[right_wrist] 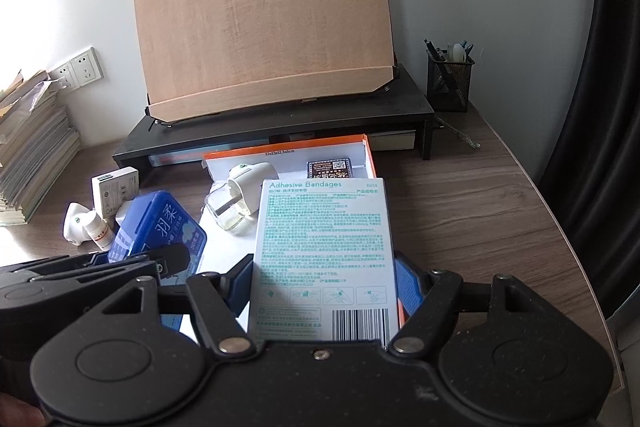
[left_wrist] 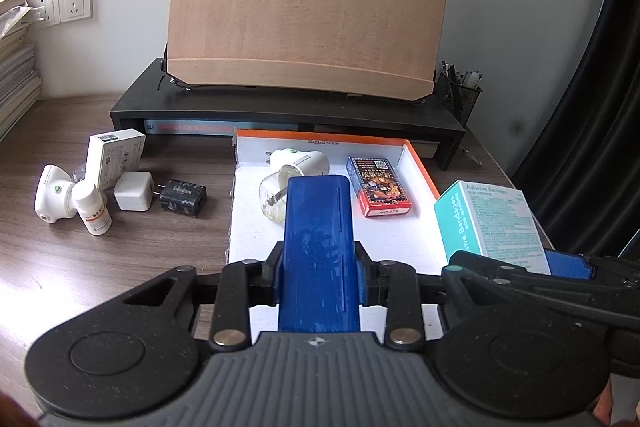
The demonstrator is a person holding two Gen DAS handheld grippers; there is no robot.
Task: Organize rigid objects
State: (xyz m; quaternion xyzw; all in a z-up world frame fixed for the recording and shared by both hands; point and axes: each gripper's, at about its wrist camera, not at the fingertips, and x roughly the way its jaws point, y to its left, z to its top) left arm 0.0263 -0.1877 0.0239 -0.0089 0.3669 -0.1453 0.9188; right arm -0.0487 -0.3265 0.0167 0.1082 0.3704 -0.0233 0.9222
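The left tool [left_wrist: 318, 263] is closed on a blue case [left_wrist: 318, 251], its pads pressing both long sides. The case stands on edge along the tool's line, held above the near part of a shallow white tray with an orange rim [left_wrist: 416, 163]. The right tool [right_wrist: 324, 283] stands wide but is clamped on a box of adhesive bandages [right_wrist: 324, 247], the blue pads squeezing its two sides; the printed back of the box faces the camera. From the left wrist view this box [left_wrist: 488, 219] hangs just beside the tray's right edge.

Inside the tray lie a white plug-in adapter [left_wrist: 298, 163], a small clear glass jar [left_wrist: 274, 197] touching it, and a pack of playing cards [left_wrist: 378, 185] near the right wall. On the wood-grain counter [left_wrist: 120, 255] left of the tray sits a loose group: a white device with a green dot [left_wrist: 52, 199], a small white bottle [left_wrist: 92, 207] leaning against it, a white upright box [left_wrist: 114, 157], a white charger cube [left_wrist: 134, 191] and a black plug [left_wrist: 182, 197].

Behind the tray a black shelf riser [left_wrist: 280, 107] carries a tilted wooden board [left_wrist: 308, 7]. A black mesh pen cup [right_wrist: 448, 79] stands at its right end; its contents are too small to make out, perhaps pens. A stack of books [right_wrist: 36, 163] rests at the far left by two wall sockets [left_wrist: 64, 3].
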